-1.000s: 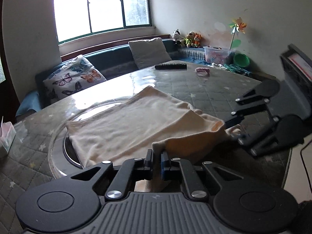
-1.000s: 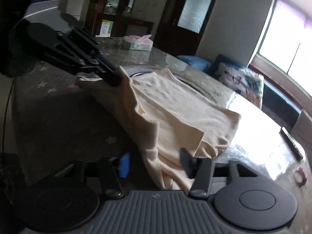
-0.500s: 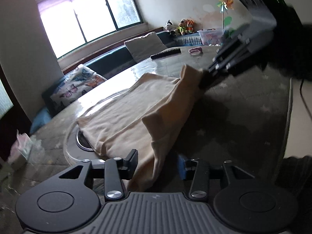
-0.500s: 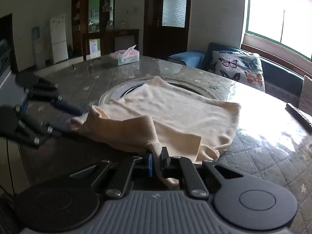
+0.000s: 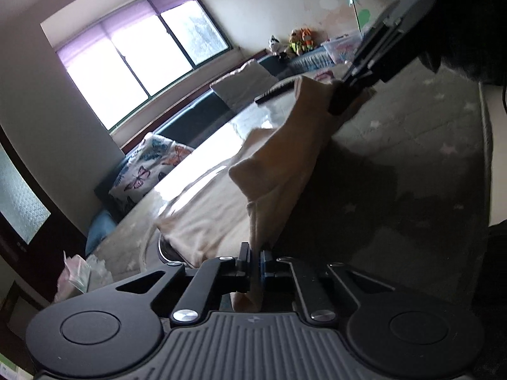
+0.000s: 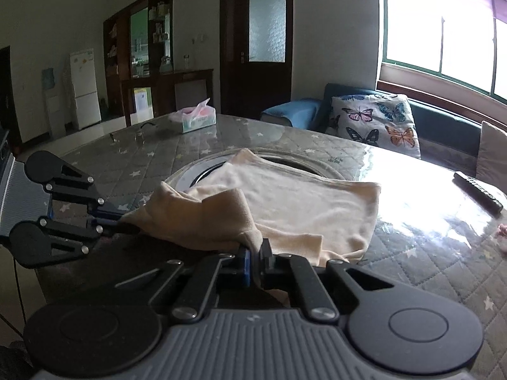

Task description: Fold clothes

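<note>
Left gripper: your left gripper (image 5: 256,261) had its jaws pressed together on the near edge of the cream garment (image 5: 202,218), a thin pinch of cloth standing up between the pads.
Right gripper: your right gripper (image 6: 255,261) was likewise clamped tight on another part of that near edge; in the left wrist view it showed at upper right (image 5: 340,104), gripping a raised corner of the cloth.
Garment: you had the near edge lifted off the table (image 6: 412,253) between the two grippers, sagging in a fold, while the far part lay flat across the round inset at the table's middle.
Table: it wore a grey quilted cover with stars under a shiny clear sheet.
Around it: a tissue box (image 6: 195,118) stood at the far side, a remote control (image 6: 477,191) lay towards the window, and a butterfly cushion (image 6: 374,120) sat on the bench behind.
</note>
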